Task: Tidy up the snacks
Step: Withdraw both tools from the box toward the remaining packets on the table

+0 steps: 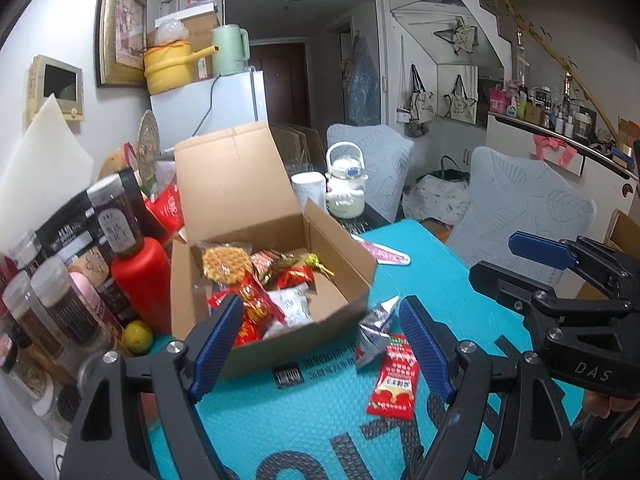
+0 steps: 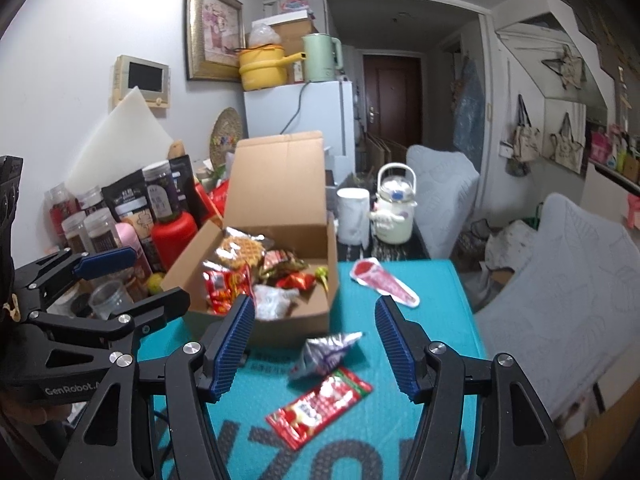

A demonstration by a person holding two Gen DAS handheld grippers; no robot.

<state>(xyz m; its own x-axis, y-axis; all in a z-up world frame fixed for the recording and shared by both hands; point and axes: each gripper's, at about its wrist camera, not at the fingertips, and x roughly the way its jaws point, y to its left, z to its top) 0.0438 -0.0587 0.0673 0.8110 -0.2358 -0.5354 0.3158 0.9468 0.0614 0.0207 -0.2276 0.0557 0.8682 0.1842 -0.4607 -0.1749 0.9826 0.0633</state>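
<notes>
Teal bubble-textured mat covers the work surface of a cluttered living area, with jars and bottles crowded along its left edge. Both hand-held grippers are released and empty: the right gripper frames two loose packets between its spread jaws without touching them, and the left gripper stands equally wide just beside it. Nearest lies the red sachet, flat on the mat; touching its far end is the crumpled silver wrapper. Both appear light, limp and slippery; a pinch across the sachet's middle, or on the wrapper's raised fold, is advised. Beyond, at centre-left, the open cardboard box already holds assorted snacks. A pink packet lies farther right.
</notes>
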